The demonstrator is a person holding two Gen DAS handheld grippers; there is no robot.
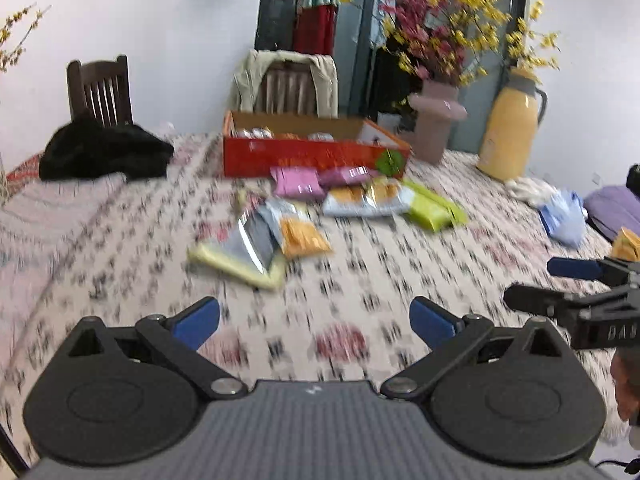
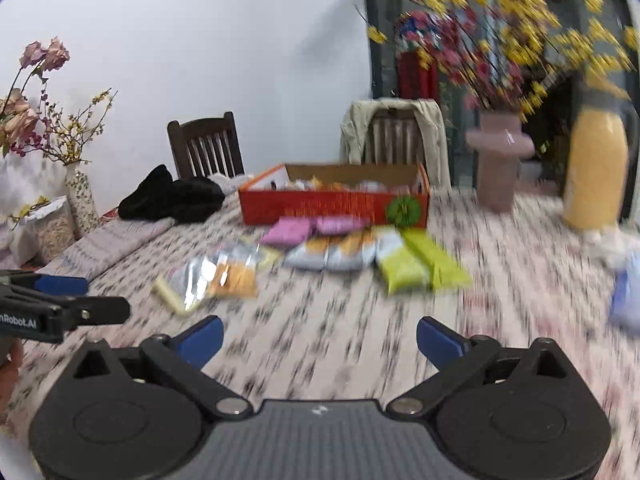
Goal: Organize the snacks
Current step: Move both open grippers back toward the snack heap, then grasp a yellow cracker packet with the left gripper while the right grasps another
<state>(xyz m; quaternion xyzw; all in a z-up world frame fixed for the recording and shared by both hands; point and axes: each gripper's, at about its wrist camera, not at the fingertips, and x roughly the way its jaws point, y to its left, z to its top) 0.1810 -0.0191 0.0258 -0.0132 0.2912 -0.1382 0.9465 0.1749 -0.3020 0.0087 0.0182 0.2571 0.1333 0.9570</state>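
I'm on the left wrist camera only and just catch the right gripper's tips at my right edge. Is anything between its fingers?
Observer: No. The right gripper is open over bare tablecloth, with nothing between its fingers; the snack packets lie further ahead.
Operator: Anything off my left edge, beyond the black cloth?
Observer: Yes. A speckled vase of flowers stands to the left of the black cloth.
Operator: Anything next to it?
Observer: A clear container with pale contents stands just left of the vase.
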